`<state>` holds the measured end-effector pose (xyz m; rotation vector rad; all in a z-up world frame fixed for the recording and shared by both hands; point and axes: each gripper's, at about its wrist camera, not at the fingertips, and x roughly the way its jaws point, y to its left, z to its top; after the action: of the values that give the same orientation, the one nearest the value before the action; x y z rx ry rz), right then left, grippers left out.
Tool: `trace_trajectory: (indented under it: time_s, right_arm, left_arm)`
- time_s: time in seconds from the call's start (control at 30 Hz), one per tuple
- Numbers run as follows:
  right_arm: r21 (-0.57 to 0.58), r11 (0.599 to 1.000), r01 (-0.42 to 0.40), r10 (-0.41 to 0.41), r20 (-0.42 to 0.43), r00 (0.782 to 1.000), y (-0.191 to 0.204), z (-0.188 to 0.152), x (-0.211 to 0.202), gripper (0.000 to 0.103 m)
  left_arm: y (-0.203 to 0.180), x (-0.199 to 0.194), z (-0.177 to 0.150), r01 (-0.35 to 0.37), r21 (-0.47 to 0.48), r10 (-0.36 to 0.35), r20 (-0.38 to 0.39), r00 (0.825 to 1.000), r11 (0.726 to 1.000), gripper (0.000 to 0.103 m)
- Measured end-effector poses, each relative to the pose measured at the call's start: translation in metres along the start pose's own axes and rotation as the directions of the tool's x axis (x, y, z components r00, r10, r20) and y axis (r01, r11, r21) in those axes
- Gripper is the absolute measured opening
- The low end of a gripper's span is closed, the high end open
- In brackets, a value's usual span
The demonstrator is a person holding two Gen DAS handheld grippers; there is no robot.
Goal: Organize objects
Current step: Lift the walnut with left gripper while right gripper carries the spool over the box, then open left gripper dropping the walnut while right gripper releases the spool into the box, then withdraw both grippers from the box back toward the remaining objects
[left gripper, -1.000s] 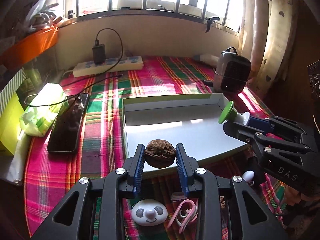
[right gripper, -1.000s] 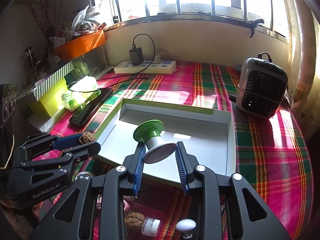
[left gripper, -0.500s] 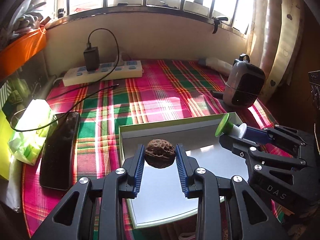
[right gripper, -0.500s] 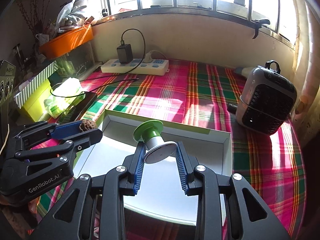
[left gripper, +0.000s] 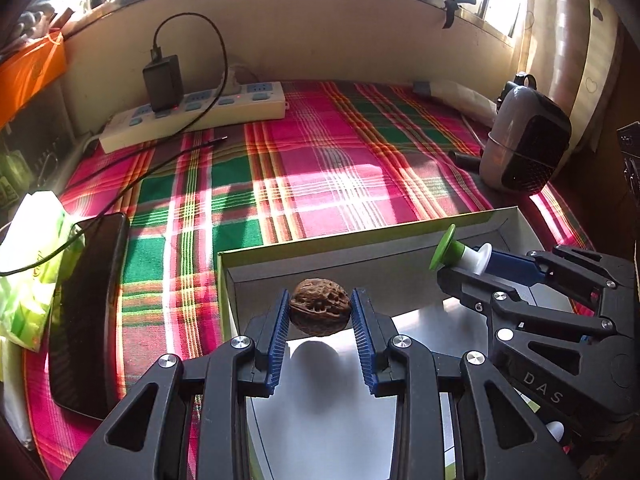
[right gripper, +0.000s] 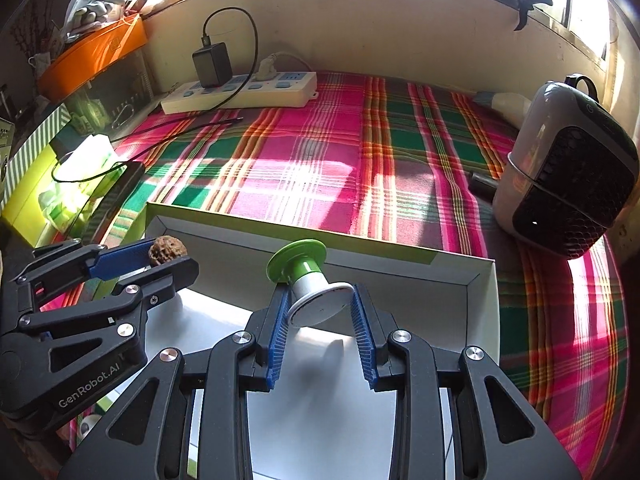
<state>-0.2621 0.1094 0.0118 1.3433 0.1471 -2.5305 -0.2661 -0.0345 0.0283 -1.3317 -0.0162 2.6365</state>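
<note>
The left gripper [left gripper: 320,312] clamps a walnut [left gripper: 320,312] and the right gripper [right gripper: 320,308] a green-capped spool [right gripper: 310,280], both above the white tray [right gripper: 482,300]. Advisable: lower close to floor, release apart.

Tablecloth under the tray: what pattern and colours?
The tablecloth is plaid: pink and green with orange, red and white stripes. The right wrist view shows it best.

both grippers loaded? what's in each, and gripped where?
Yes. Left gripper pinches a brown wrinkled walnut across its sides. Right gripper clamps a small white bottle with a green flanged top by its white base end.
</note>
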Motion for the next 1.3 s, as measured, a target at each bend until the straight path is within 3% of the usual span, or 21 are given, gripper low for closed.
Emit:
trace_trajectory:
  time_s: [0.7, 0.93, 1.3]
  right_arm:
    - [0.043, 0.999, 0.004, -0.002, -0.024, 1.0, -0.006, 0.0, 0.015, 0.033]
    - [0.069, 0.998, -0.012, 0.013, -0.022, 1.0, -0.009, -0.001, 0.014, 0.054]
    - [0.096, 0.995, 0.001, -0.001, 0.004, 1.0, -0.012, -0.009, 0.0, 0.057]
  left_arm:
    - [-0.003, 0.01, 0.001, -0.022, 0.023, 0.022, -0.013, 1.0, 0.999, 0.03]
    - [-0.001, 0.008, 0.001, -0.022, 0.006, 0.022, -0.009, 1.0, 1.0, 0.033]
    - [-0.003, -0.012, -0.007, -0.048, -0.017, 0.049, 0.02, 0.999, 0.999, 0.036]
